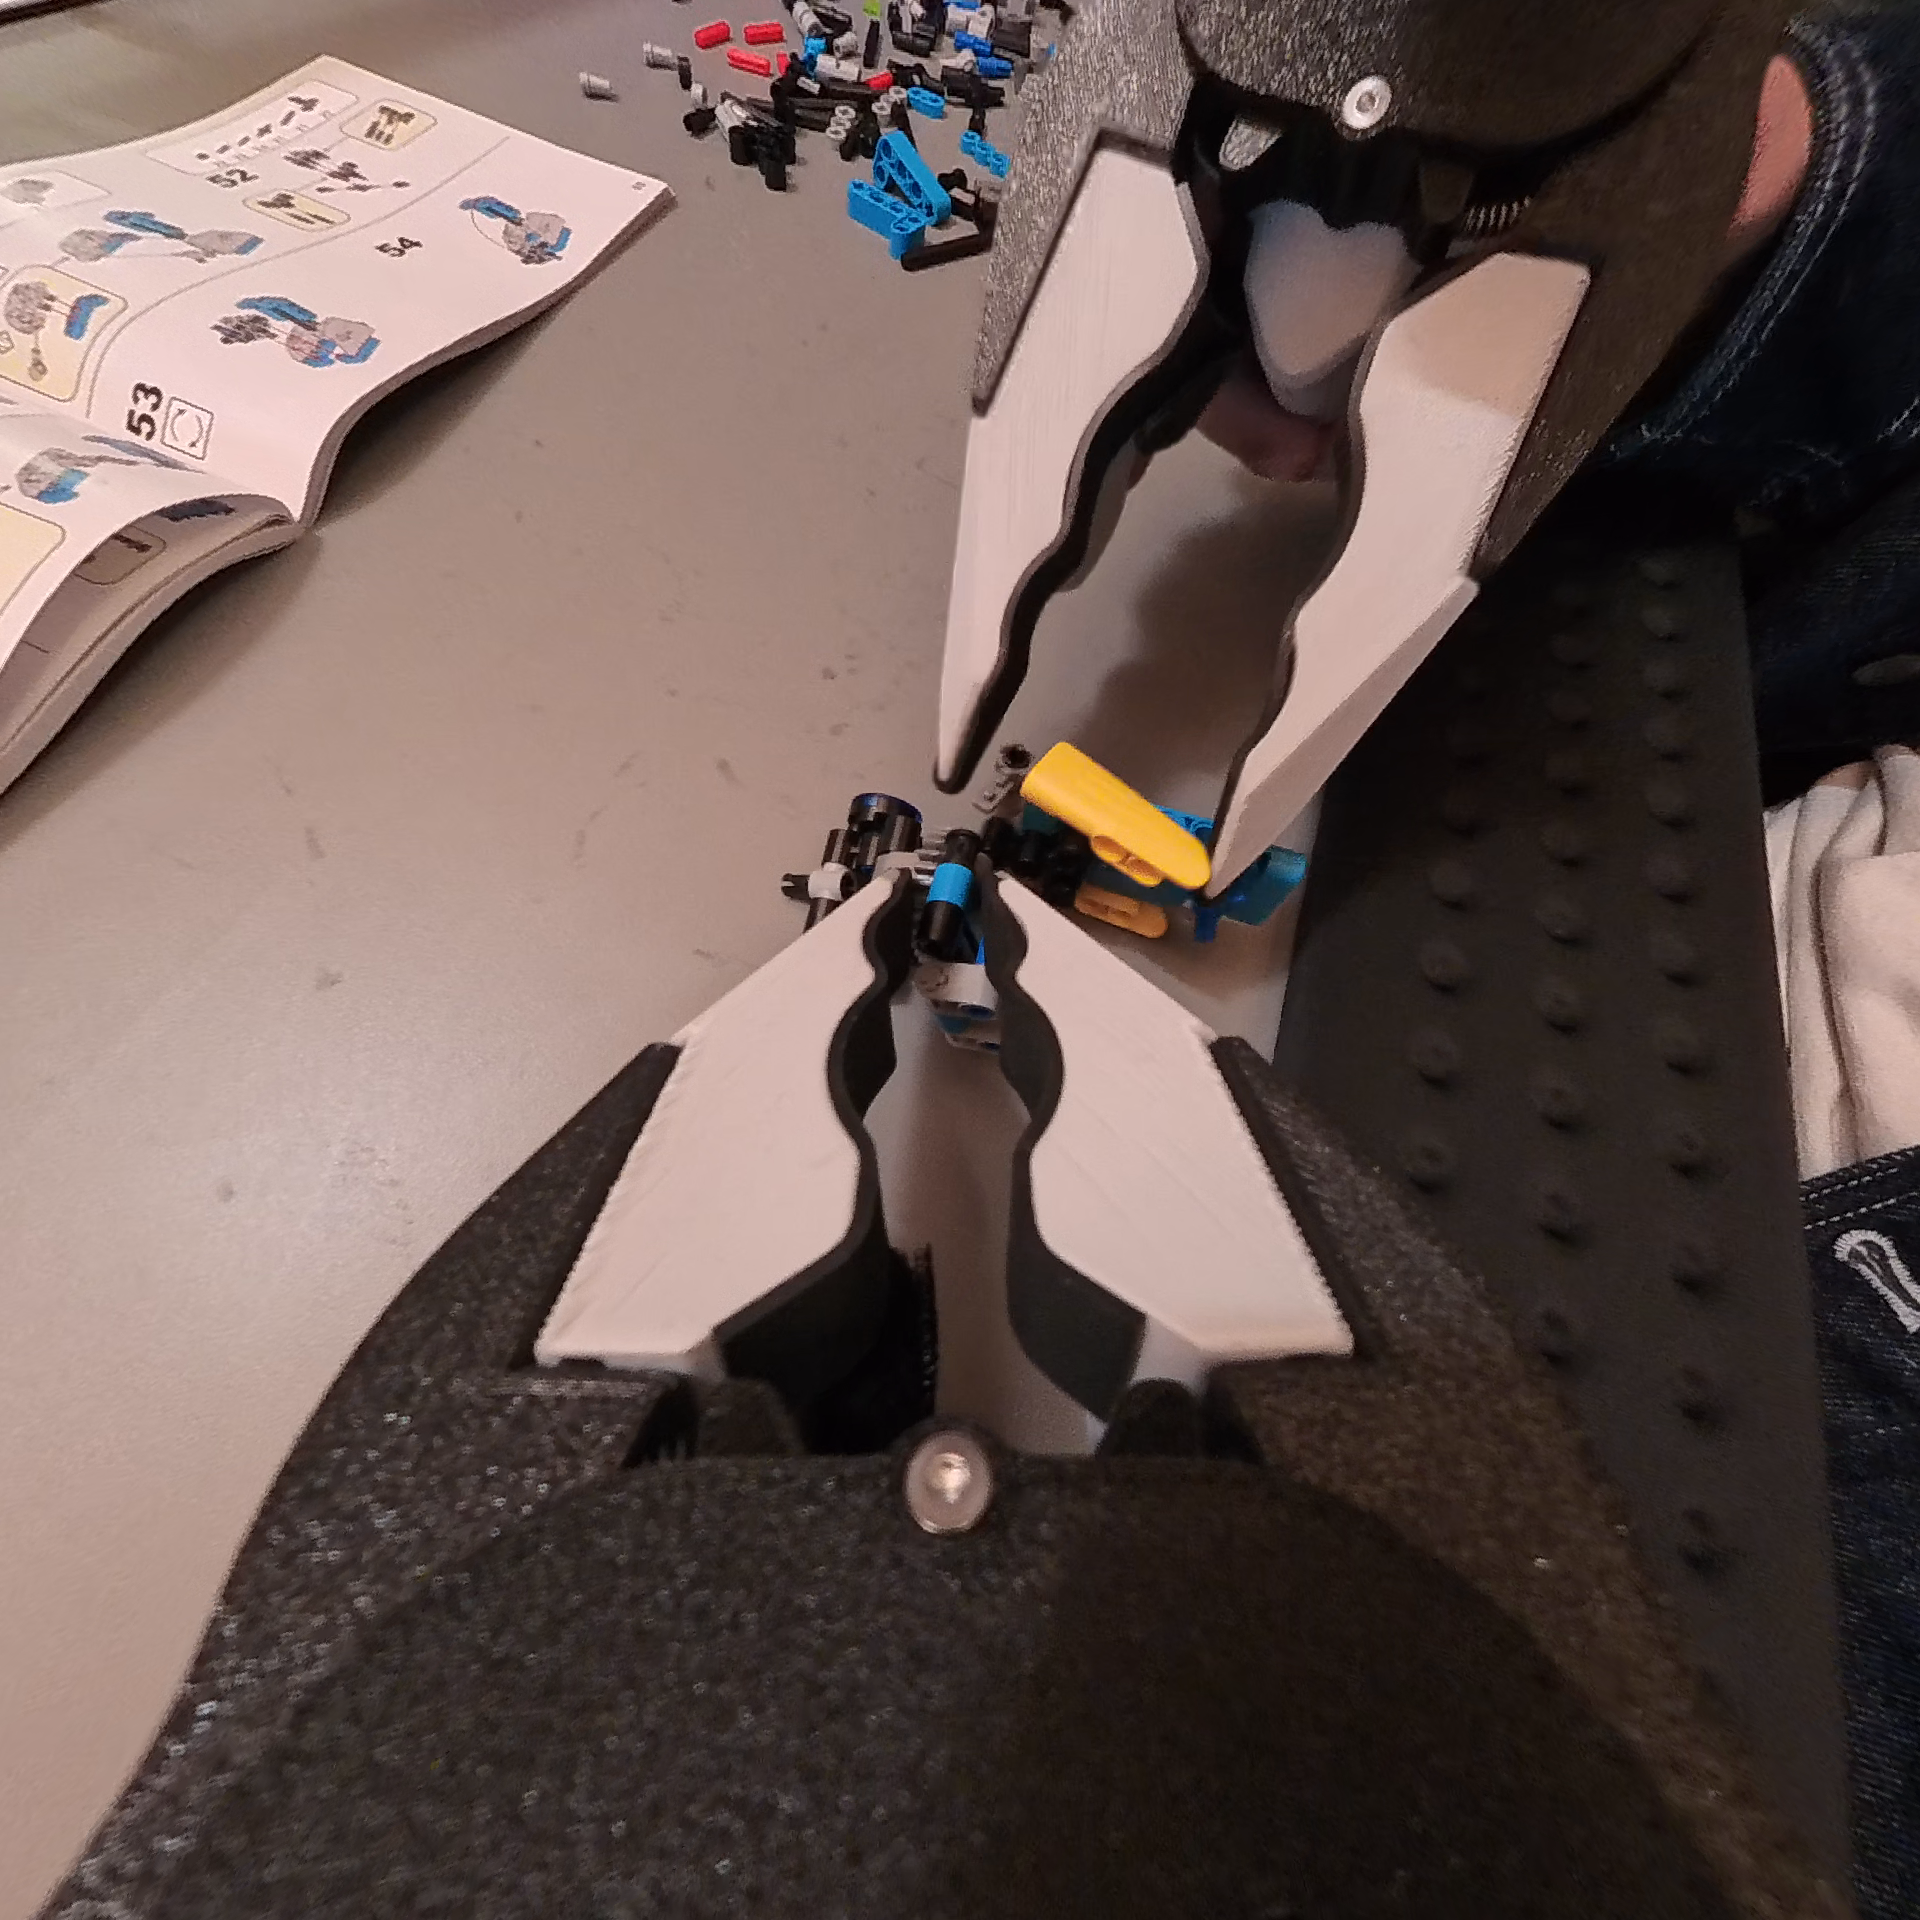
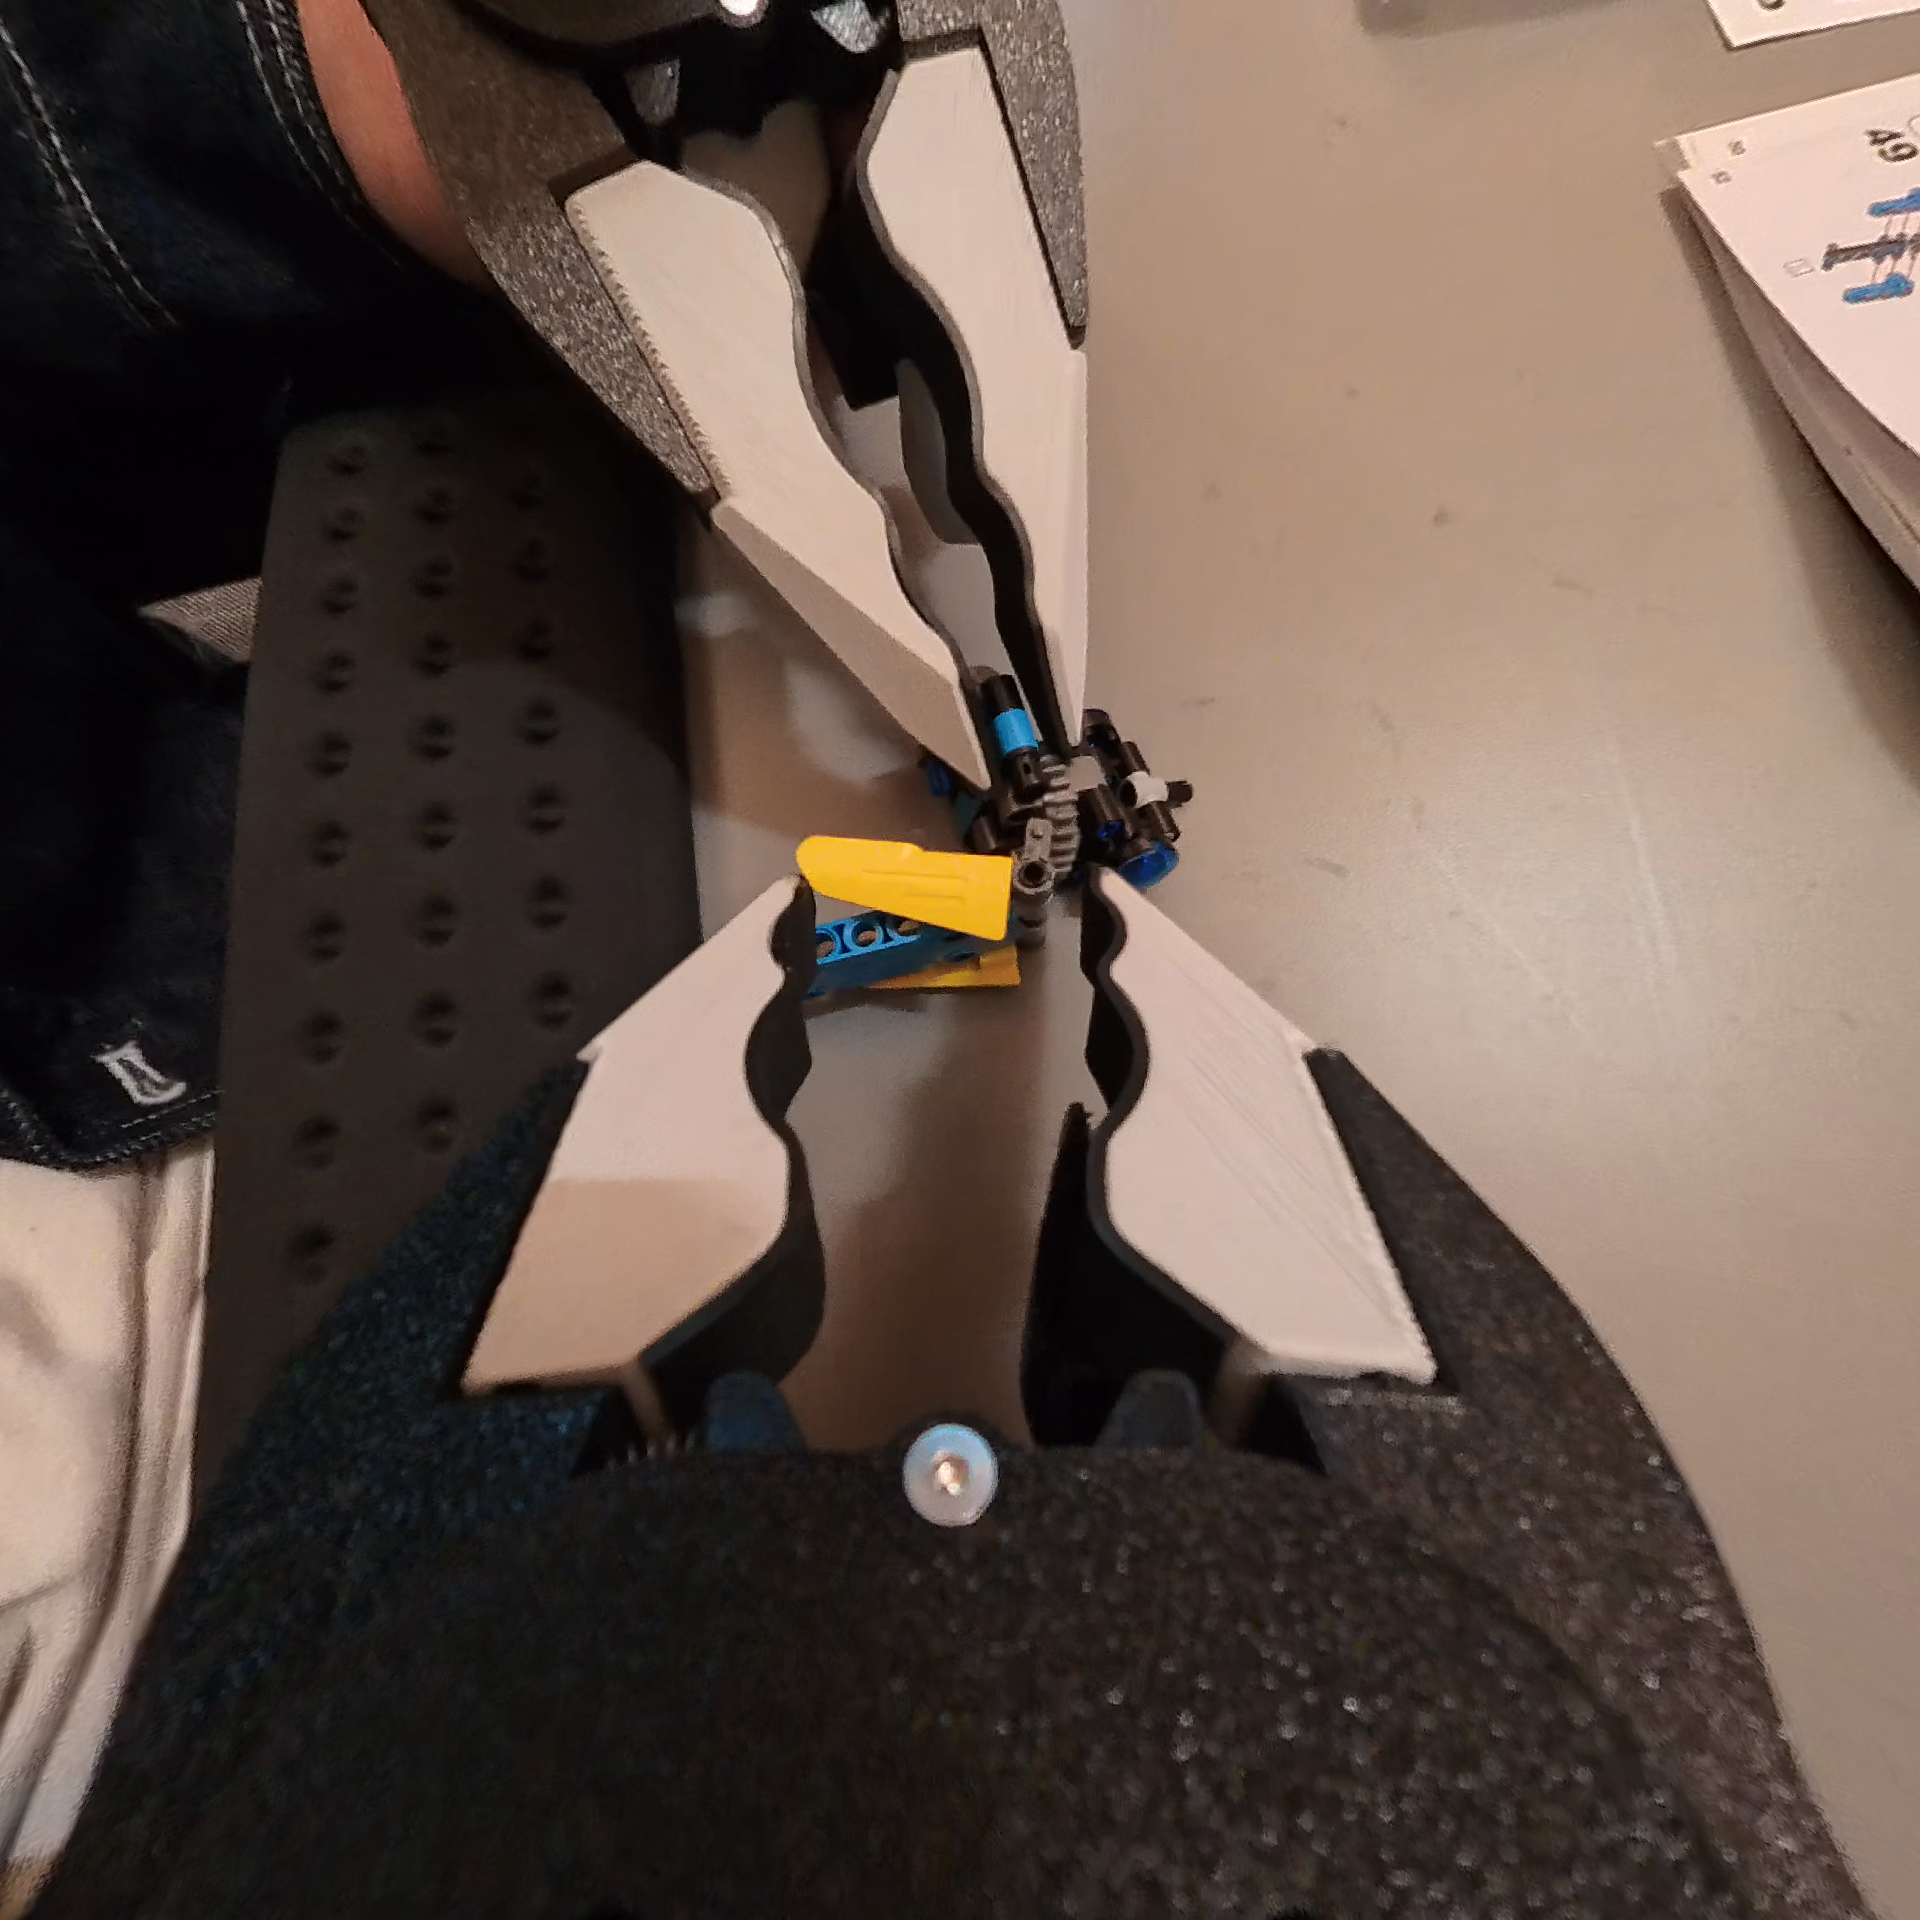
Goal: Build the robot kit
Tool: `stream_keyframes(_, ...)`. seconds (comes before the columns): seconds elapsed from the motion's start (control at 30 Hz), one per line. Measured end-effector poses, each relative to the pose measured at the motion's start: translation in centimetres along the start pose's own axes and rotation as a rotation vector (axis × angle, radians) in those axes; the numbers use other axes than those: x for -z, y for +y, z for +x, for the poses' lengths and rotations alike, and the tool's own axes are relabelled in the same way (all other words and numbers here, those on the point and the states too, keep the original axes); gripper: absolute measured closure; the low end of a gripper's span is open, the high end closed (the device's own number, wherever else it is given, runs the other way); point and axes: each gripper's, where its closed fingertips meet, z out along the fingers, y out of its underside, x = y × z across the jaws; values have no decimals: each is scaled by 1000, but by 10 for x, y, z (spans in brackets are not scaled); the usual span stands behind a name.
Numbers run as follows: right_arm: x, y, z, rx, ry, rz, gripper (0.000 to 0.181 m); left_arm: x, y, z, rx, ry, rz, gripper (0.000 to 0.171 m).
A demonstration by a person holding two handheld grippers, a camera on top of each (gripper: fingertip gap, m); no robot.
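The left tool (image 1: 940, 894) is pinching the black-and-blue end of a small brick model (image 1: 997, 883) resting on the grey desk (image 1: 520, 831), its tips pressed onto a blue-banded pin. Opposite it, the right tool (image 2: 940, 894) is hanging spread wide – one tip touching the blue beam by the yellow panel (image 2: 914, 883), the other just beside the gear end. Beyond the left tool a pile of loose pieces (image 1: 862, 94) is lying unused, with an open instruction booklet (image 1: 260, 291) well off to its left – the model looks only partly built.
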Motion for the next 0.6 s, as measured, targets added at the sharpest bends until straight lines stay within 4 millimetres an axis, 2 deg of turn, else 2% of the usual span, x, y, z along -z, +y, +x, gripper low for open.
stream_keyframes(0.13, 2, -1, -2, -29, -24, 42, 129, 0, 0, 0, 7, 5, 0, 158)
stream_keyframes(0.4, 0, 5, -11, 42, -44, 34, 135, 0, 1, -1, 9, 2, -6, 156)
stream_keyframes(0.5, 0, 5, -12, 73, -31, 39, 136, 2, -1, -4, 33, -10, 10, 133)
stream_keyframes(0.6, 2, 5, -10, 101, -11, 55, 136, 7, -5, -7, 60, -12, 46, 128)
